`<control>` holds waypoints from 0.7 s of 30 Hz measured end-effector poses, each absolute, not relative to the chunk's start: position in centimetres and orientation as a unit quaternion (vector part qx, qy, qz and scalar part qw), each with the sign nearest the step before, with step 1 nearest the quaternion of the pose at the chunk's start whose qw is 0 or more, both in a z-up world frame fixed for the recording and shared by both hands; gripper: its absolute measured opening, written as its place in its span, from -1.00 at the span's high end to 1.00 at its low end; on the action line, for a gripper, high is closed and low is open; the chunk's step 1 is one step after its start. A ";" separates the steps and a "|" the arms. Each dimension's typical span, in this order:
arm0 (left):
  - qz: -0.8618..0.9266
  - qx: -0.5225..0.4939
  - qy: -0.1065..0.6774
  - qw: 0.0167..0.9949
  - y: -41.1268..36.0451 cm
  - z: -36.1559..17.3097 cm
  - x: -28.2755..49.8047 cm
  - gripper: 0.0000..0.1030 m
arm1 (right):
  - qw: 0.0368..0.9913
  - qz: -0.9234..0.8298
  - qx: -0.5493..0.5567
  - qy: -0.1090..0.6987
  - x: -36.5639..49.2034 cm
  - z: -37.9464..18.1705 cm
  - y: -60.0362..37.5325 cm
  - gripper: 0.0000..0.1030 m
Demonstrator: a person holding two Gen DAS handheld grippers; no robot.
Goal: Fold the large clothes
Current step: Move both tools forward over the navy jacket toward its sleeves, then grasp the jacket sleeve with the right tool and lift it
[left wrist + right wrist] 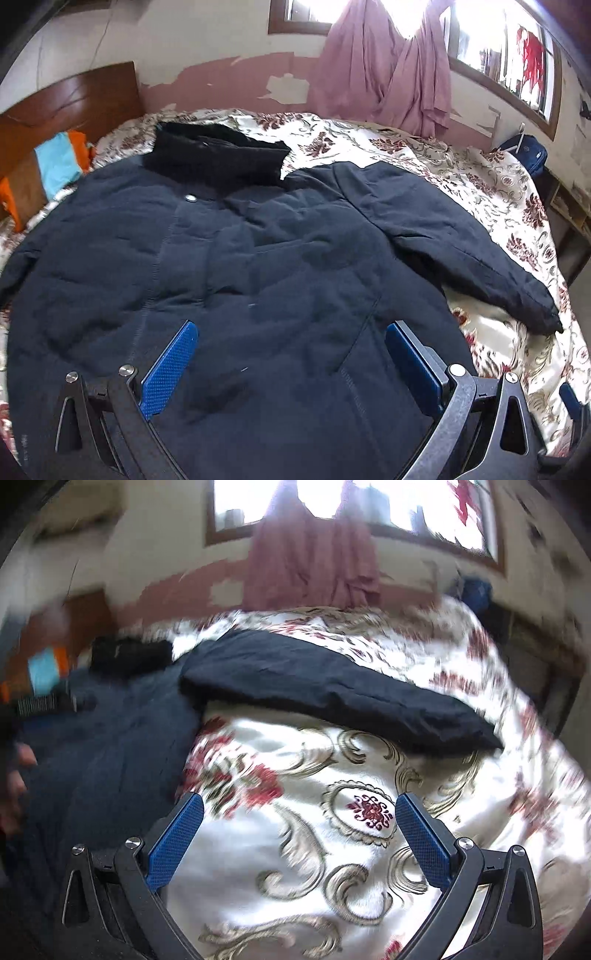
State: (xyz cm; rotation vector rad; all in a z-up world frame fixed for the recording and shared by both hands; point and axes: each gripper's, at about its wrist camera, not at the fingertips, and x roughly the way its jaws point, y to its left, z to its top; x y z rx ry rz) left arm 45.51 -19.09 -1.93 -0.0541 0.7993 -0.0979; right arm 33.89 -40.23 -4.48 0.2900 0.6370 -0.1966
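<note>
Hovering just above the cloth, the left tongs [290, 363] are spread wide and pinch nothing. Right under them, and running away in front of them, lies the big dark navy padded coat [229, 266]. It is laid out flat on the bed with the cream cover and red flowers [491, 184]. The coat's black collar [216, 157] is at the far end from the left tongs, so the body of the coat runs straight away from them. A small silver snap [191, 198] sits just below that collar.

The right tongs [299, 832] are spread wide too and hold nothing. Under them is only the flowery bed cover, not the coat. The coat's body is off to their left. The coat's long dark sleeve [332, 688] lies across in front of them, a little way off. It runs from the shoulder at the far left down to the cuff at the near right. So the sleeve lies sideways to these tongs, and its cuff end is the part closest to them.

The right tongs are the nearer ones to this sleeve. I think the sleeve should go first: pinch it near the cuff and bring it left, over the body. The right view is blurry, so small folds there cannot be told. The coat is thick and puffy, so a fold may spring back.
</note>
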 end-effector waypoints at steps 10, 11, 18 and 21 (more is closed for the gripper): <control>-0.085 -0.087 0.423 0.898 -17.8 -7.0 48.2 -0.99 | 0.886 -0.090 0.324 0.319 39.7 -8.3 -49.5 -0.98; -0.085 -0.088 0.425 0.897 -17.8 -7.4 48.3 -0.99 | 0.879 -0.089 0.344 0.319 40.6 -8.8 -50.3 -0.98; -0.089 -0.076 0.432 0.894 -18.4 -8.8 48.5 -1.00 | 0.843 -0.139 0.421 0.306 45.9 -11.1 -53.5 -0.98; -0.097 -0.088 0.436 0.890 -17.9 -9.1 48.6 -1.00 | 0.795 -0.166 0.490 0.316 47.4 -13.1 -55.2 -0.98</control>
